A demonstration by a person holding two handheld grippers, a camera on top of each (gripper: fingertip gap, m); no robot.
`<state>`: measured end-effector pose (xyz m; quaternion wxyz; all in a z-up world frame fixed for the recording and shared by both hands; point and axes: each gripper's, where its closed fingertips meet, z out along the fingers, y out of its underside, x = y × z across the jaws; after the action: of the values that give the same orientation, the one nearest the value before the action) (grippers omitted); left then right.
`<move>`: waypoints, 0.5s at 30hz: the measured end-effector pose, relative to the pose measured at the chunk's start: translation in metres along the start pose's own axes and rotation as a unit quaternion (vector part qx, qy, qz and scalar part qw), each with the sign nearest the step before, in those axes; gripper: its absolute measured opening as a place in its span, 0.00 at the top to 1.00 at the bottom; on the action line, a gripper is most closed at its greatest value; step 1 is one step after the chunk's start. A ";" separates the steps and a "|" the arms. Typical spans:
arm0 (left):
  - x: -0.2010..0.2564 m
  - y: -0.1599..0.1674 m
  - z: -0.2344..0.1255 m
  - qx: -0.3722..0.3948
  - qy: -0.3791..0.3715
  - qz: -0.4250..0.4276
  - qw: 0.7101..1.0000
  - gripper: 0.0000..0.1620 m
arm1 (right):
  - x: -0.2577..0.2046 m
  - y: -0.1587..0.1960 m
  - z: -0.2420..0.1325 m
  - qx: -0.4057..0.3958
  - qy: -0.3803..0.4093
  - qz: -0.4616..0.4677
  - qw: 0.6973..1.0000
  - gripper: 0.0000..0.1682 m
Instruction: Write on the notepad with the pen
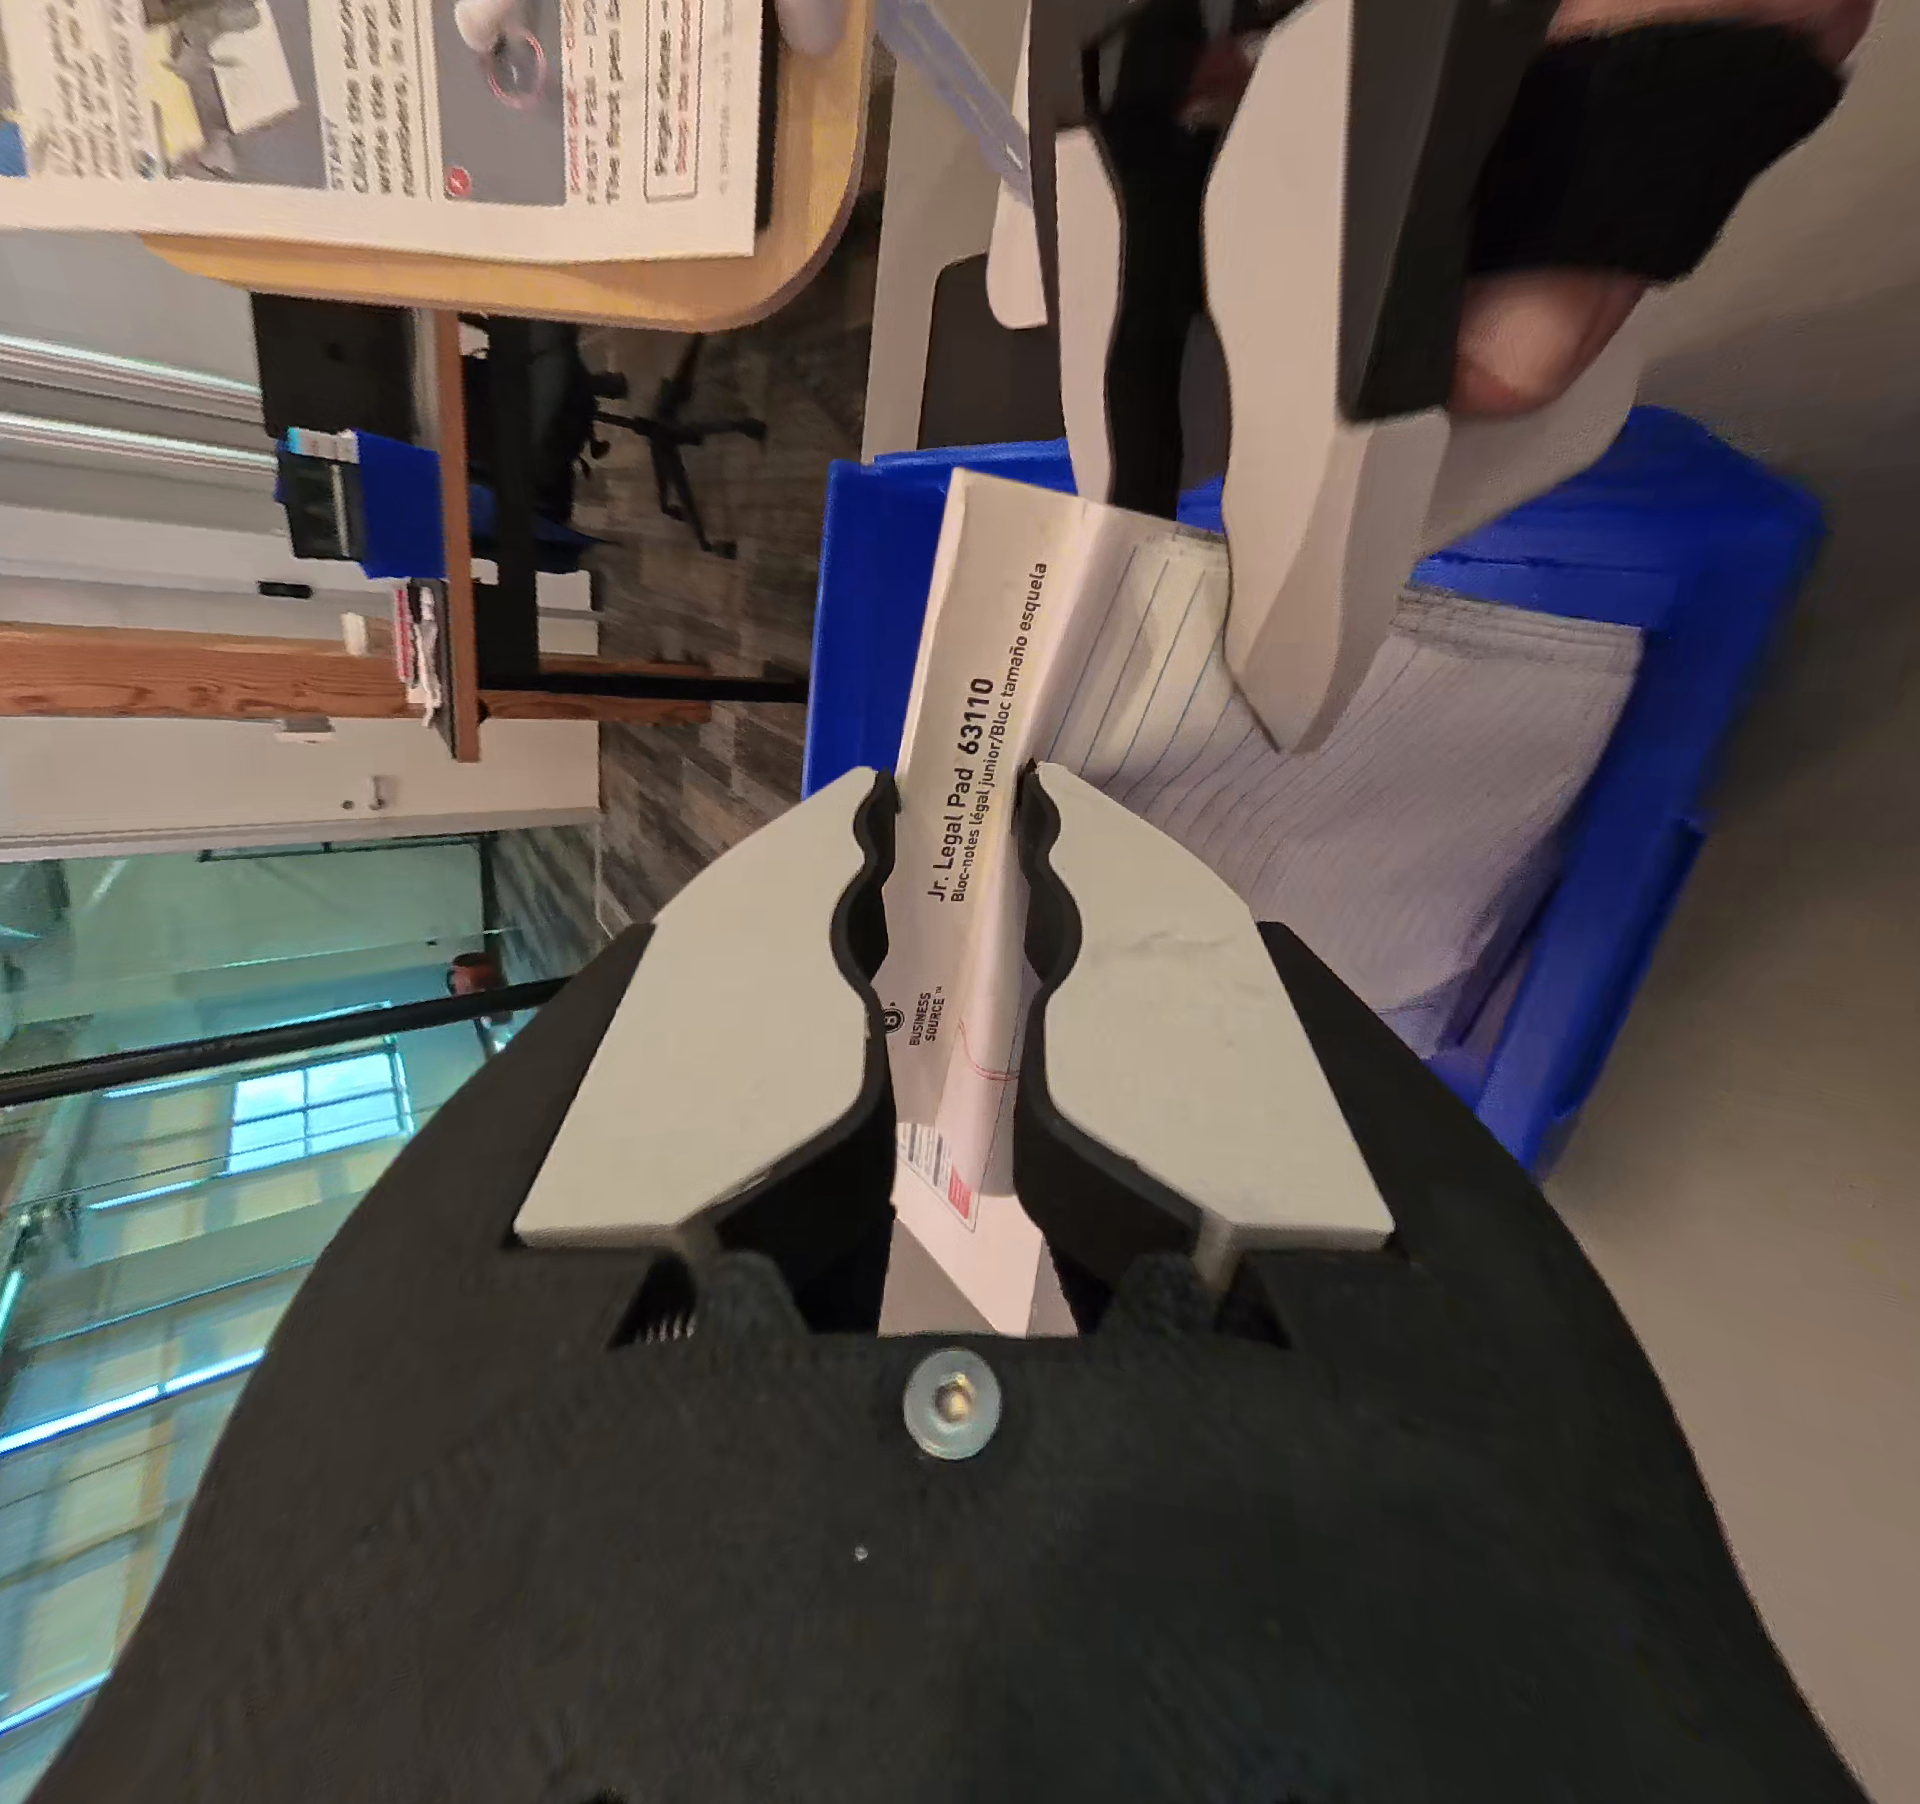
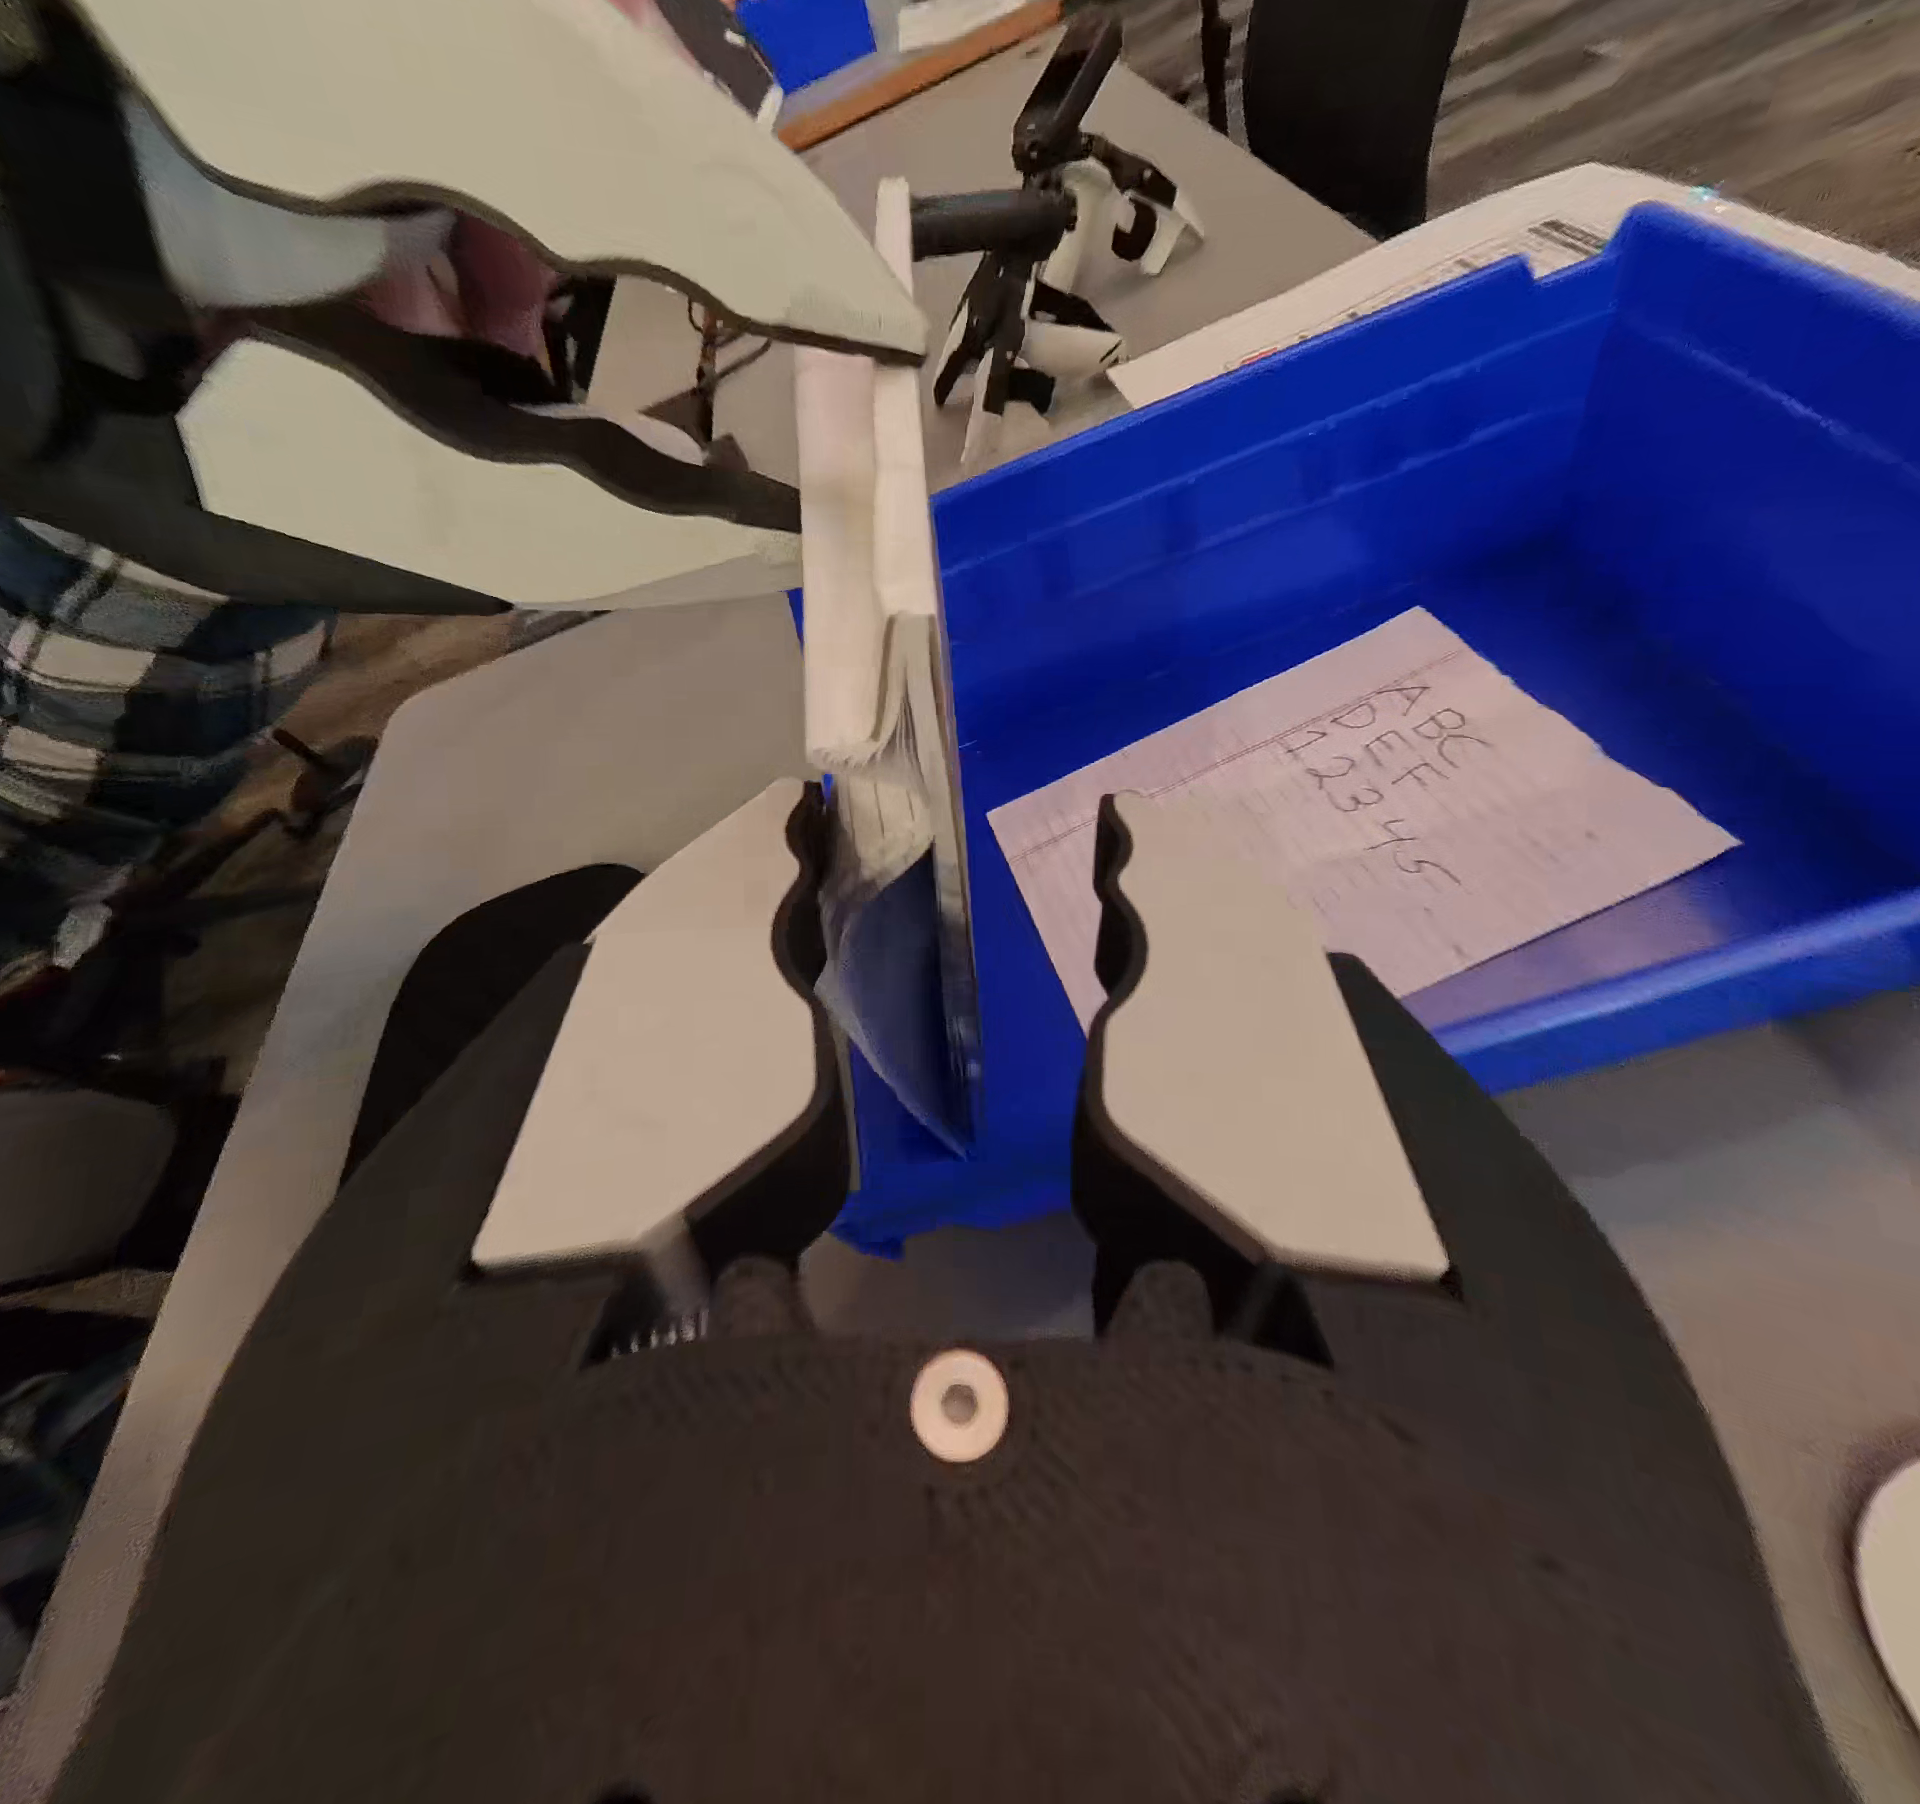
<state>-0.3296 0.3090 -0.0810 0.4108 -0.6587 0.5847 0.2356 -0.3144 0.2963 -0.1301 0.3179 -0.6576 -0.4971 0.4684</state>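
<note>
Left tool (image 1: 956, 788) is clamped on the notepad (image 1: 961, 881), holding it on edge above the near wall of the blue bin (image 2: 1299, 497). Right tool (image 2: 956, 809) stands apart, its fingers either side of the notepad's lower edge without gripping. Inside the bin lies a loose lined sheet (image 2: 1382, 798) bearing handwriting, so one page appears written and torn off. No pen is visible in either view. Judged remaining: set the notepad on the bench (image 2: 582, 736), fetch the pen, write again.
</note>
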 end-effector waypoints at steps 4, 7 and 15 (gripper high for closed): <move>0.005 -0.006 -0.013 0.021 -0.017 0.004 1.000 0.87 | -0.010 0.000 -0.001 0.004 0.032 -0.050 0.998 0.76; 0.010 -0.014 -0.022 0.028 -0.012 0.010 0.999 0.88 | -0.013 0.004 -0.009 0.000 0.077 -0.089 0.993 0.91; 0.033 -0.028 -0.046 0.025 0.091 0.028 0.995 0.97 | -0.035 0.034 -0.088 0.061 0.145 -0.127 0.979 0.82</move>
<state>-0.3039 0.2521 -0.0740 0.3655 -0.6502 0.6438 0.1710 -0.2224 0.2569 -0.1177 0.4830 -0.6294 -0.4956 0.3534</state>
